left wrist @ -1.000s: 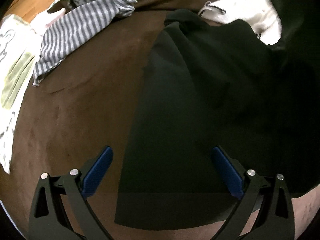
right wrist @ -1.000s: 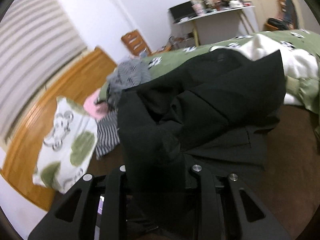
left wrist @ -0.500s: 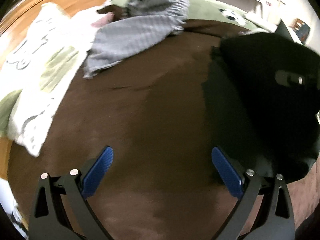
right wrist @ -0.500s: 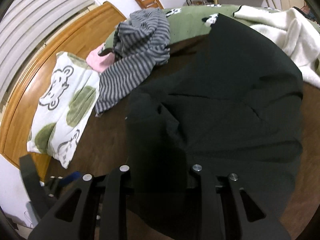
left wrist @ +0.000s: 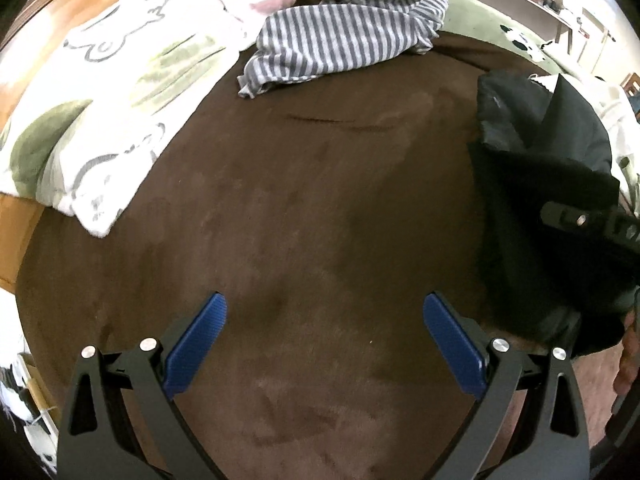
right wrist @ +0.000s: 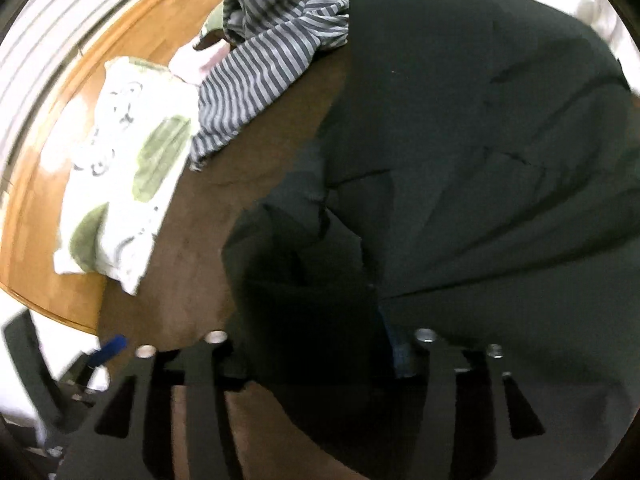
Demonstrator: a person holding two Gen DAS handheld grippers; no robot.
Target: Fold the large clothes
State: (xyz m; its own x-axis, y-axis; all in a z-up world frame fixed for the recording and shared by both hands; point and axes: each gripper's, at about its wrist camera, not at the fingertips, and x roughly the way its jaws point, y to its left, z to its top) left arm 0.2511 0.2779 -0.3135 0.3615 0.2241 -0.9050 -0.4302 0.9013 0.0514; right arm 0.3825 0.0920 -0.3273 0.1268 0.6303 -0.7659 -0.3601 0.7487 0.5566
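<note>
Both right fingers (right wrist: 404, 354) straddle the black garment (right wrist: 480, 140) — just opened

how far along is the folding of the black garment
Partly done: the black garment lies doubled over on the brown blanket. In hand: the right tongs have just been opening, with black cloth between them. The left tongs are open, holding nothing. Left: further folds, and the striped garment is still crumpled.

brown bed cover (left wrist: 304, 208), wooden floor (right wrist: 52, 184)
</note>
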